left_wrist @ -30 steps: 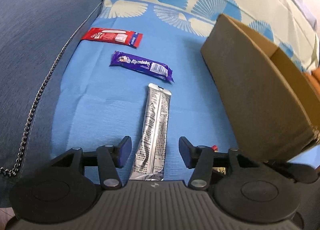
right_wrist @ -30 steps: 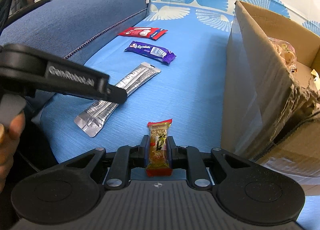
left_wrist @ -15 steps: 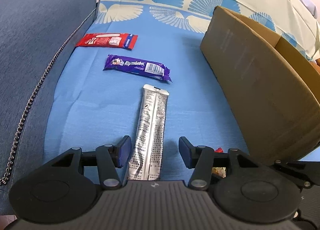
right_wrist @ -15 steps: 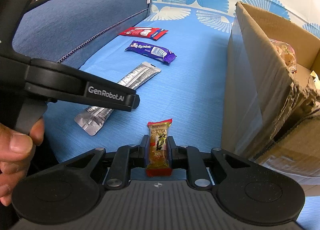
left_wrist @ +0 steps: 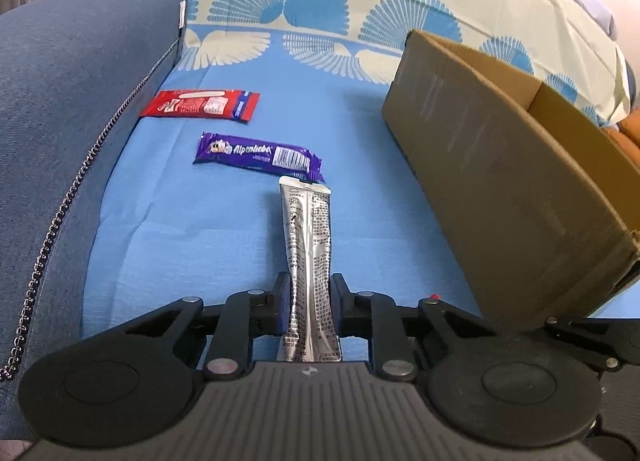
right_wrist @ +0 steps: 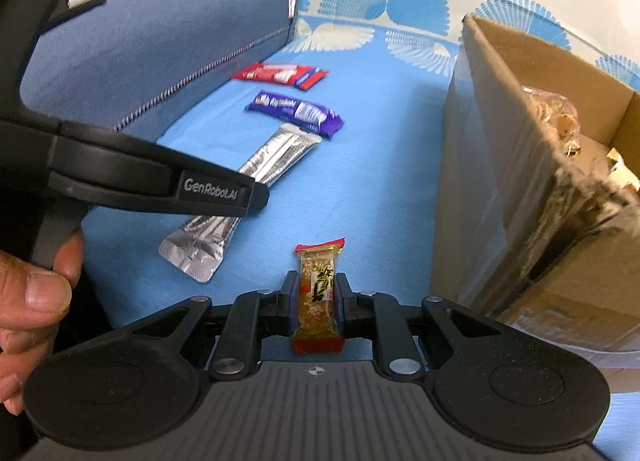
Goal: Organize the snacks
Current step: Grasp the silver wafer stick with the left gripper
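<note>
My left gripper (left_wrist: pixel 308 303) has its fingers pressed narrow against both sides of the silver sachet (left_wrist: pixel 309 261), near the sachet's close end. The sachet lies flat on the blue sheet (left_wrist: pixel 192 229) and runs straight away from me. Its far tip sits just beside the purple bar (left_wrist: pixel 258 152), at that bar's right end; I cannot tell whether they touch. Beyond the purple bar, apart from it, lies the red bar (left_wrist: pixel 200 105), close to the grey-blue cushion (left_wrist: pixel 68 101) with its zip along the edge.

My right gripper (right_wrist: pixel 316 297) is clamped on a small nut bar (right_wrist: pixel 318 297) in clear wrap with red ends, held lengthwise between the fingers, its far end sticking out over the sheet. From that wrist I see the left gripper's black body (right_wrist: pixel 160 185) crossing over the sachet, and the hand (right_wrist: pixel 36 297) gripping its handle.

The cardboard box (right_wrist: pixel 516 189) stands open to the right of everything, close to the nut bar. Inside I make out crinkled snack bags (right_wrist: pixel 560 121), too blurred to name.
</note>
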The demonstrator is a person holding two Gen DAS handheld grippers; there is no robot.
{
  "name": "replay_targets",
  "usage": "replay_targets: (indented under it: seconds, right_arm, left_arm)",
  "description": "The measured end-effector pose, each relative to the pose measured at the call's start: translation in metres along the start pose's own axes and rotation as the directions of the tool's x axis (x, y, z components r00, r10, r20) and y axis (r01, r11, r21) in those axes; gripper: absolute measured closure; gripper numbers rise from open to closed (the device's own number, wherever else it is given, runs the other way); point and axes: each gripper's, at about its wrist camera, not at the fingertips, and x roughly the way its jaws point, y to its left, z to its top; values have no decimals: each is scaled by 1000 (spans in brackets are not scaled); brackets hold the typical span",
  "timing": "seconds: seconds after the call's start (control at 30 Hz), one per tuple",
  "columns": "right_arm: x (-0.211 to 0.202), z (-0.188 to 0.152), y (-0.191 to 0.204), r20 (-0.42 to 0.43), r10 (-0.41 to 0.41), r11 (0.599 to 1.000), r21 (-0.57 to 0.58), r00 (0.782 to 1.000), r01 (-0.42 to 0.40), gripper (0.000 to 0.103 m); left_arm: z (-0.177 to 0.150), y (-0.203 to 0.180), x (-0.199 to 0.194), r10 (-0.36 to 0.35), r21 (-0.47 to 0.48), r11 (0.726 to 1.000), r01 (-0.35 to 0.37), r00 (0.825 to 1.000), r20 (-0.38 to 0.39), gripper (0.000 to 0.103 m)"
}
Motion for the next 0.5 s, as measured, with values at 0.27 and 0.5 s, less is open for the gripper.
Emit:
replay_targets:
  seconds: [0.27,0.5]
  right_arm:
    - [-14,2,2,65,-3,1000,-1,998,3,85]
    - [-24,2,5,94,-6,1000,-6,996,7,85]
  left_arm:
    - [2,4,-12,-56,-29,998,57,997,44,81]
    - [2,5,-17,-74,-39,996,76,996,56,81]
